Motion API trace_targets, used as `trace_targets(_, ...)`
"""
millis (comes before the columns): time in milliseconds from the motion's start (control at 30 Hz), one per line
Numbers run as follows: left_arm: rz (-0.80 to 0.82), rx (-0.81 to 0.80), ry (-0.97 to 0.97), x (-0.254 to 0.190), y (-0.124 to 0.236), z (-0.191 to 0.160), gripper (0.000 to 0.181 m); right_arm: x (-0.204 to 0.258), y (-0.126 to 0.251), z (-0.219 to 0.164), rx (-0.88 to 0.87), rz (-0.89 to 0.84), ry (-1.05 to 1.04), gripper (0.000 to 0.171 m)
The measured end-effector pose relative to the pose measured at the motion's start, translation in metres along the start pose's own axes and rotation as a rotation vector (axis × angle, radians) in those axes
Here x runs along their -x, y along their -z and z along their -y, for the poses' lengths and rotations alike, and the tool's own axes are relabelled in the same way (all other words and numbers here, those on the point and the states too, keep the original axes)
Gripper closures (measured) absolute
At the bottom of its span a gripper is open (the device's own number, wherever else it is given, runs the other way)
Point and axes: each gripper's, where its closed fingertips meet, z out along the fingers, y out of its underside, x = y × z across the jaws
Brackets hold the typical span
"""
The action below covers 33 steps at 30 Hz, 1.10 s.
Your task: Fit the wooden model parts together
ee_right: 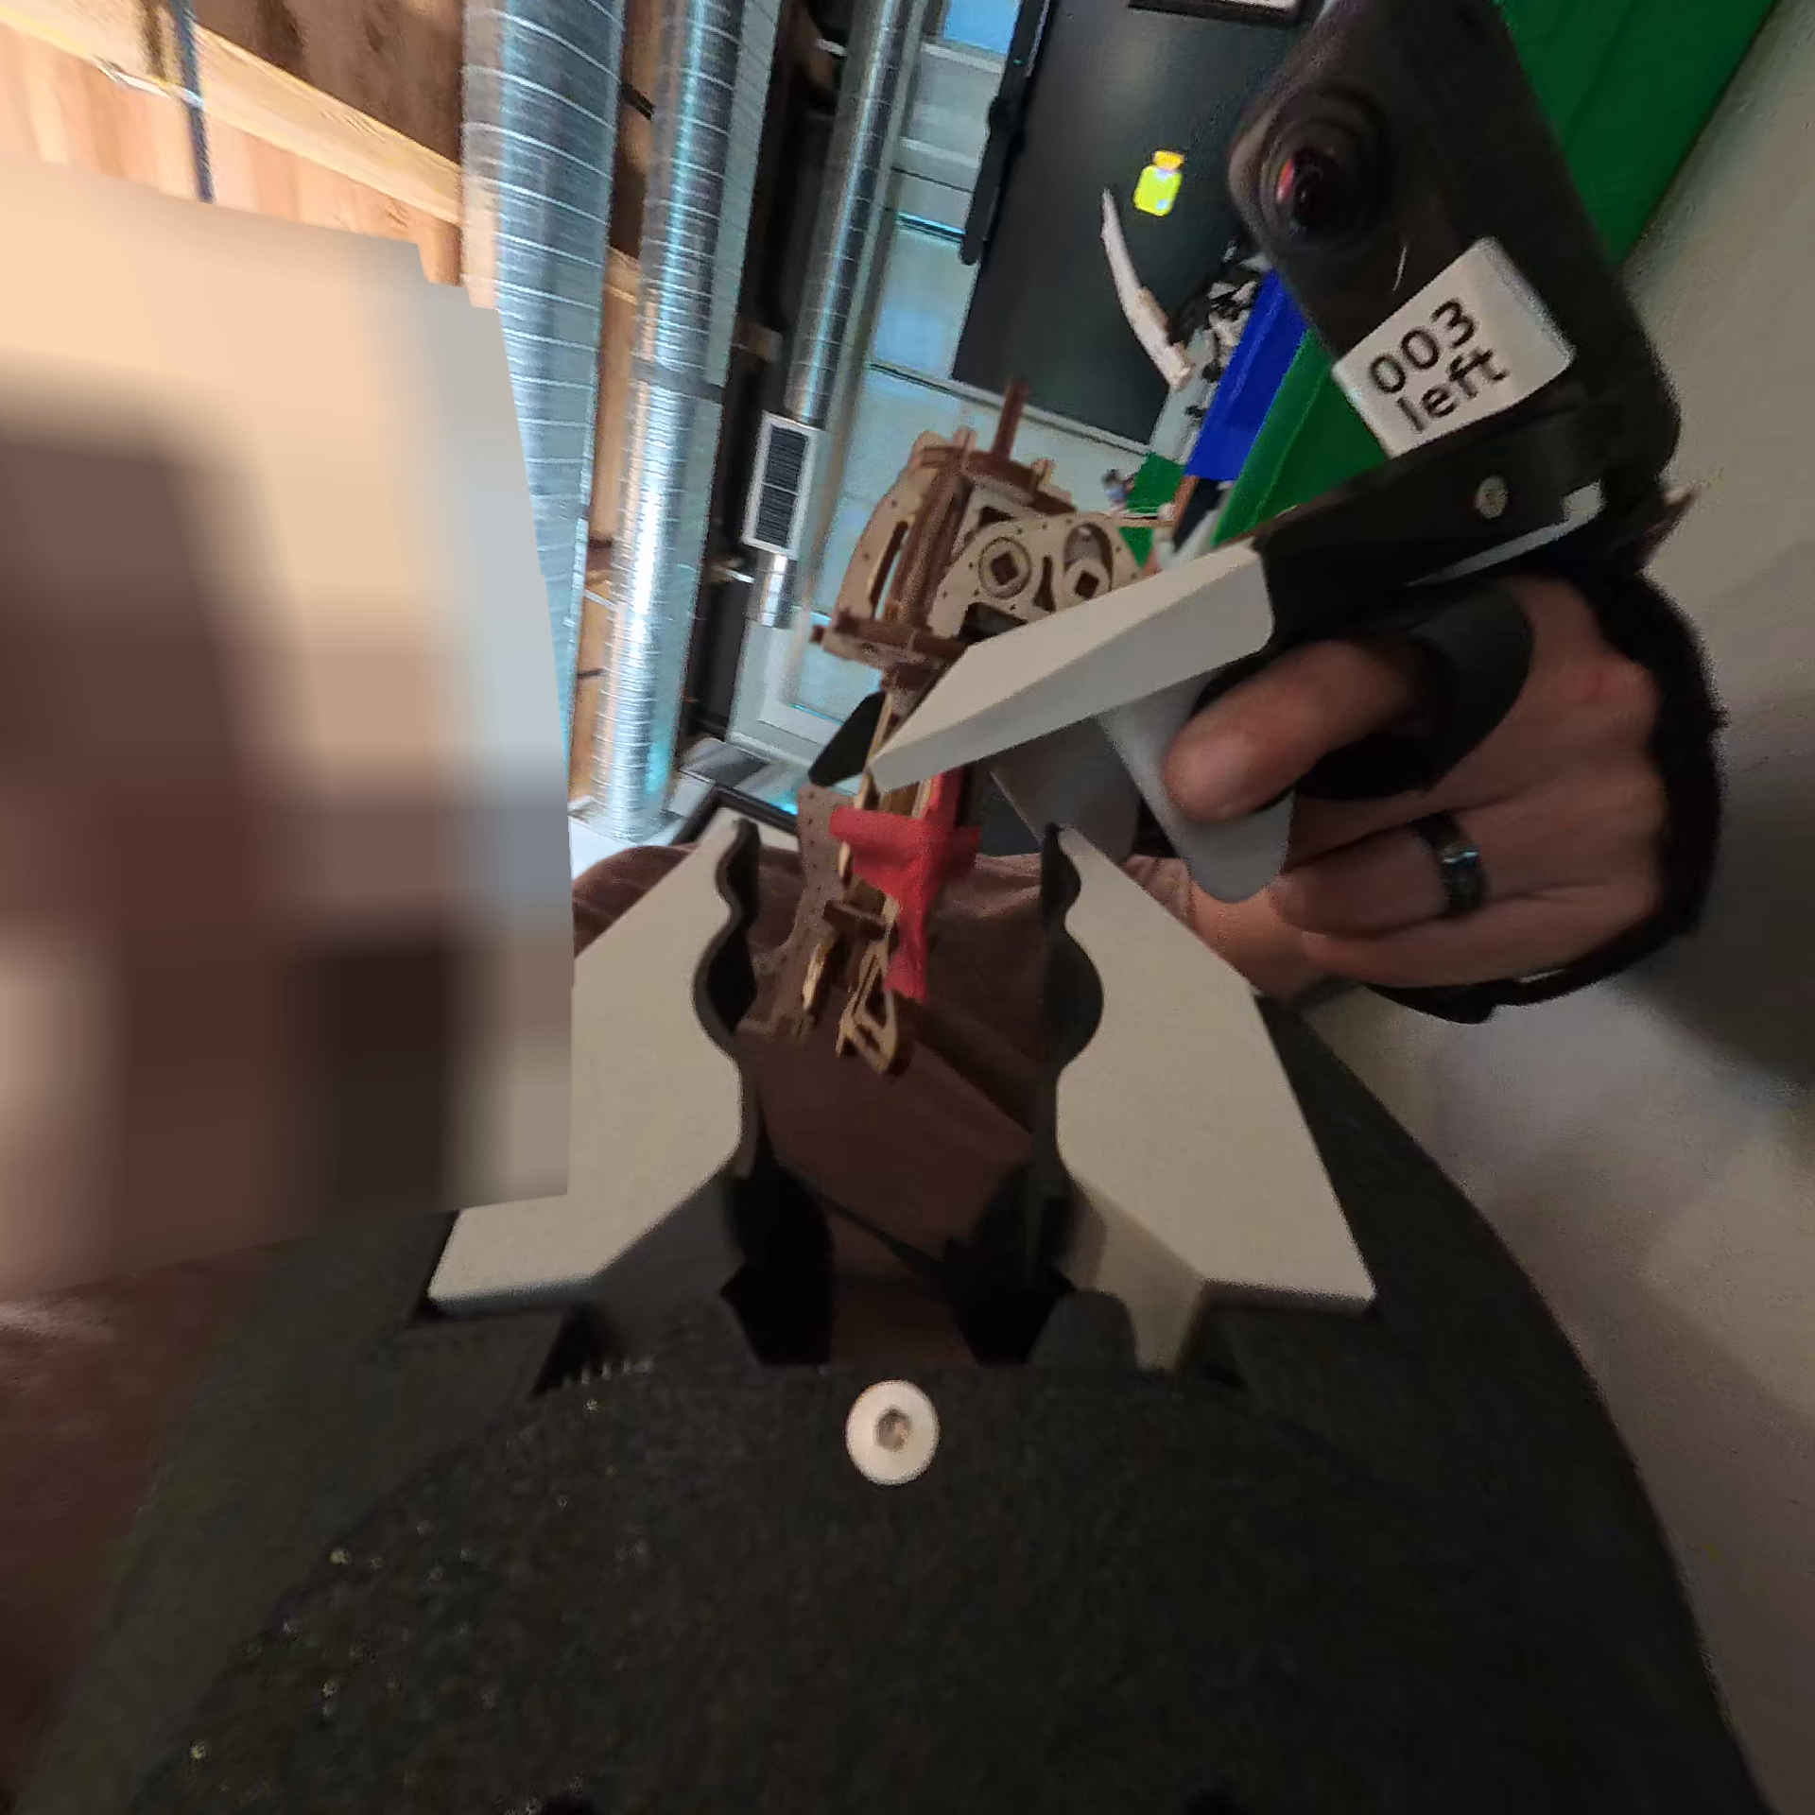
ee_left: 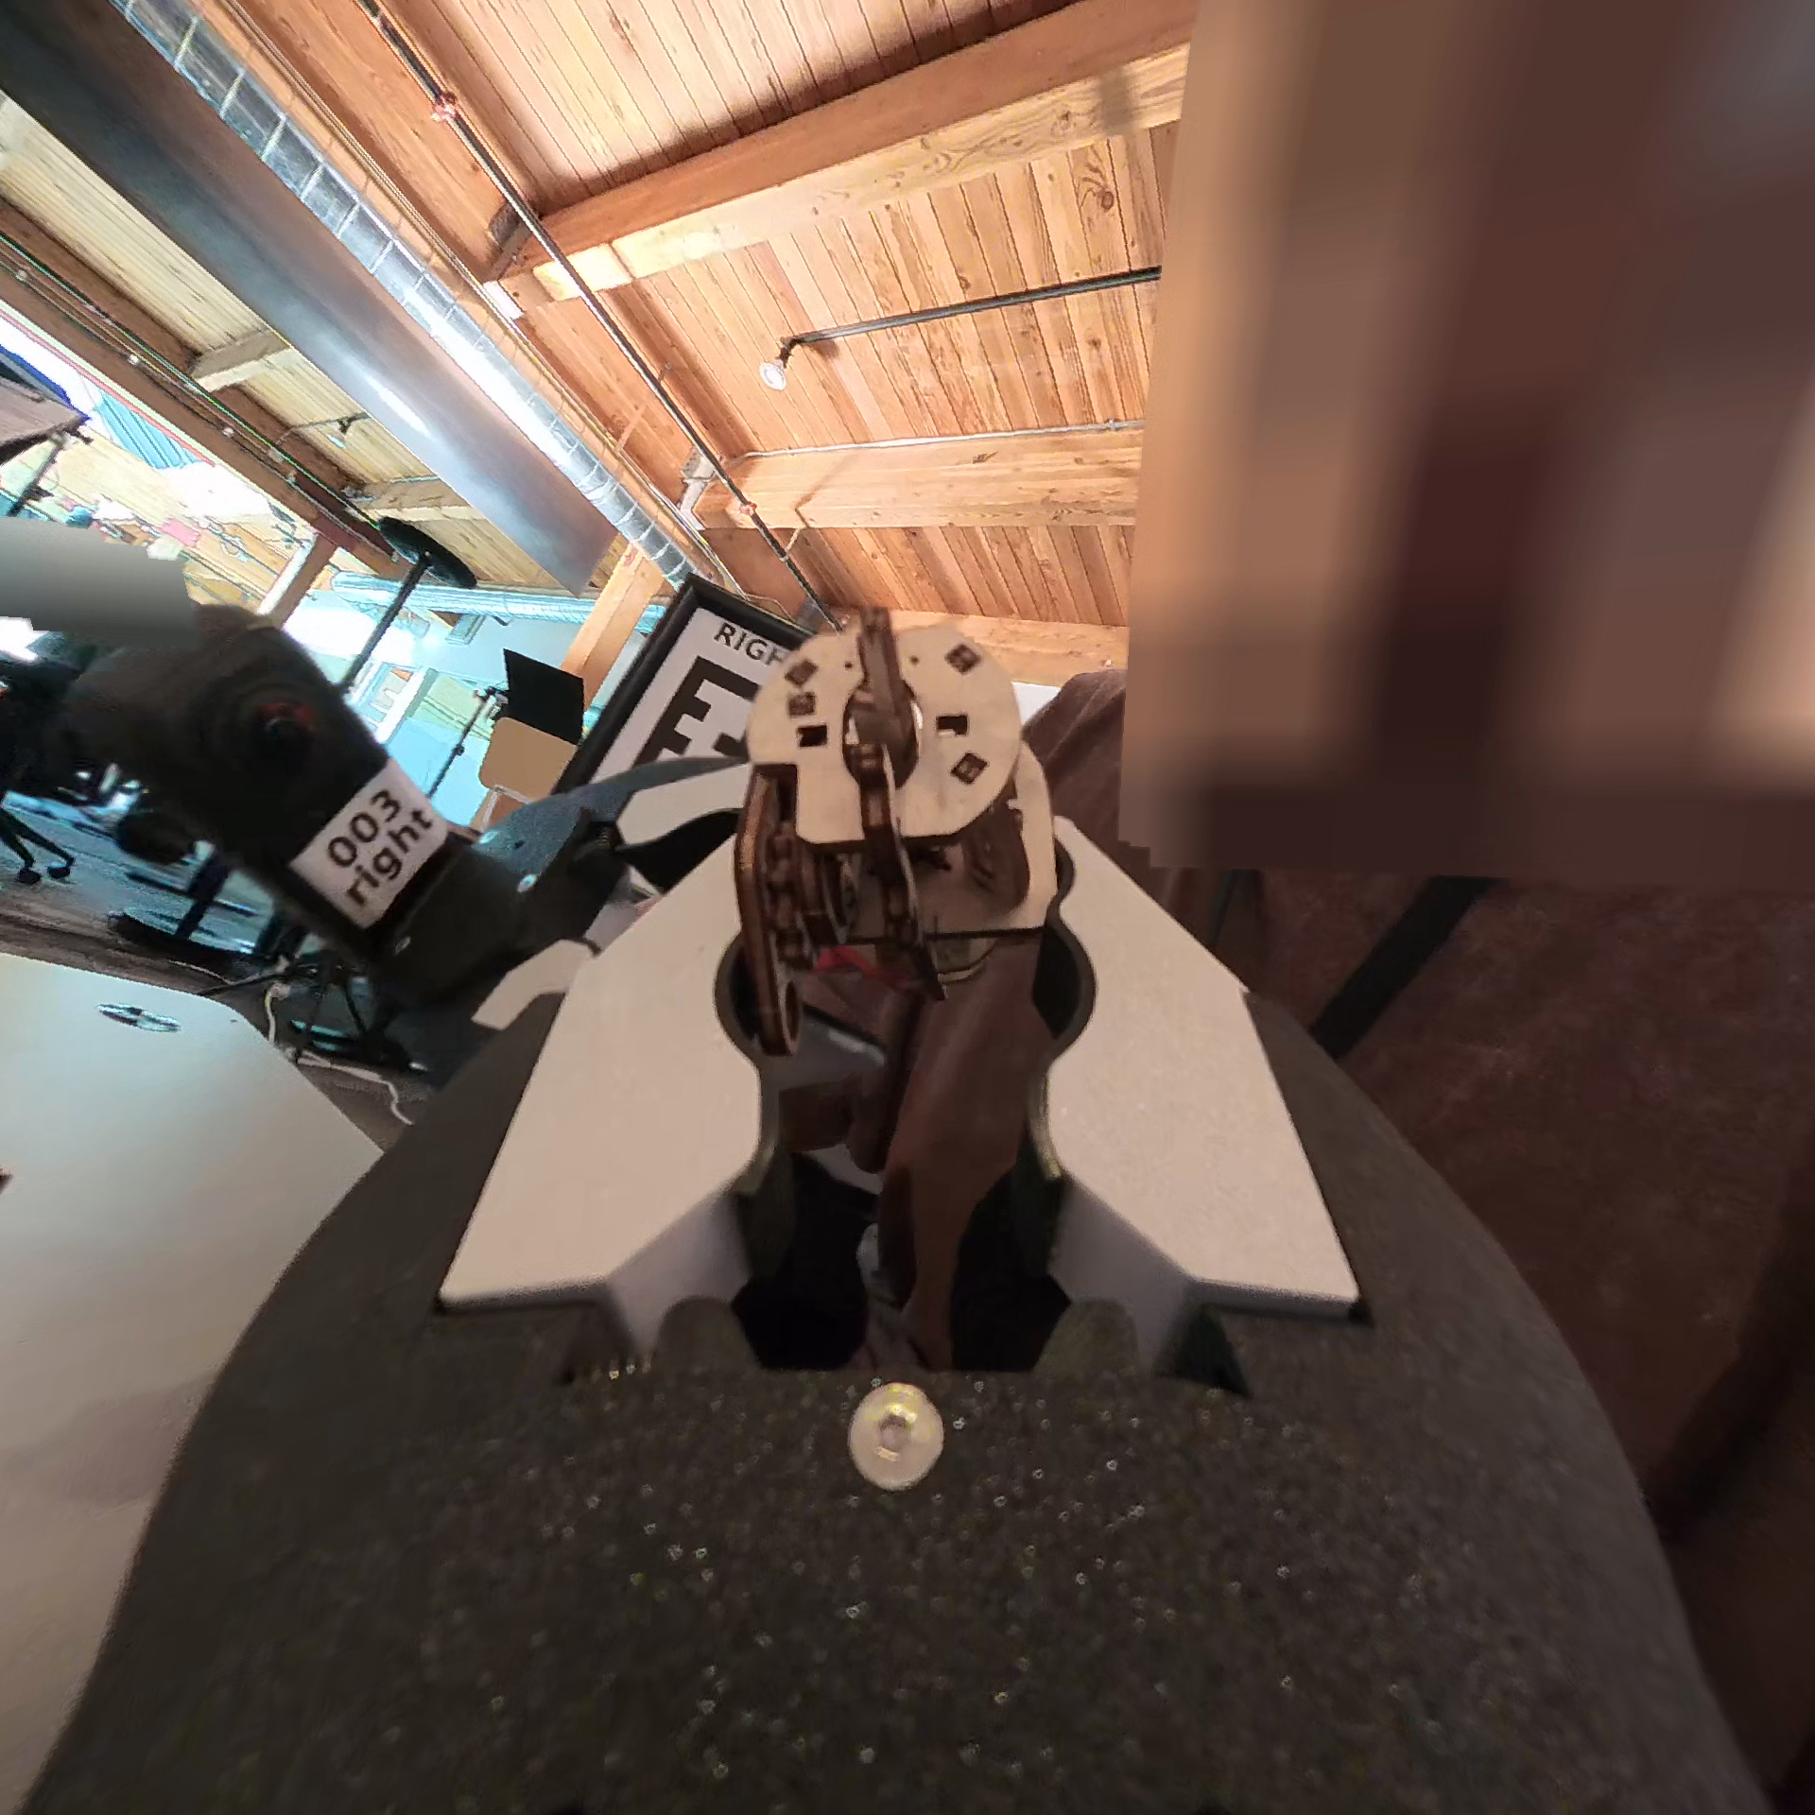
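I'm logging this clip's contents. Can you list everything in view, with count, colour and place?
wooden model: one, pale and dark brown, held up between the left gripper's fingers
red piece: one, red, on the model's lower part
ducts: two, silver, under the ceiling
ceiling: one, brown planks and beams, overhead
table: one, white, low in the left wrist view
green wall: one, behind the left gripper
left gripper: one, grey fingers, shut on the model
right gripper: one, grey fingers, open around the model's lower end
hand: one, ring on a finger, holding the left gripper
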Motion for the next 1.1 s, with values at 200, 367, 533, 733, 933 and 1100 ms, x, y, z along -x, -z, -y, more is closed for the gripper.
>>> trace_targets(200, 0.149, -0.133, -0.020, 0.022, 0.021, 0.025, 0.132, 0.027, 0.037, 0.042, -0.095, -0.307, 0.601, 0.099)
trace_targets(367, 0.299, -0.215, -0.025, 0.042, 0.038, 0.036, 0.133, 0.001, 0.051, 0.040, 0.126, -0.880, 1.167, 0.084)
trace_targets(533, 0.412, -0.252, -0.035, 0.057, 0.049, 0.039, 0.133, -0.015, 0.044, 0.045, 0.193, -1.113, 1.413, 0.108)
trace_targets(733, 0.460, -0.240, -0.063, 0.060, 0.053, 0.039, 0.133, -0.032, 0.049, 0.057, 0.320, -1.292, 1.540, 0.109)
trace_targets(933, 0.517, -0.200, -0.101, 0.066, 0.051, 0.034, 0.133, -0.032, 0.045, 0.057, 0.404, -1.350, 1.595, 0.118)
trace_targets(1100, 0.546, -0.182, -0.122, 0.070, 0.050, 0.032, 0.133, -0.046, 0.053, 0.062, 0.489, -1.458, 1.558, 0.125)
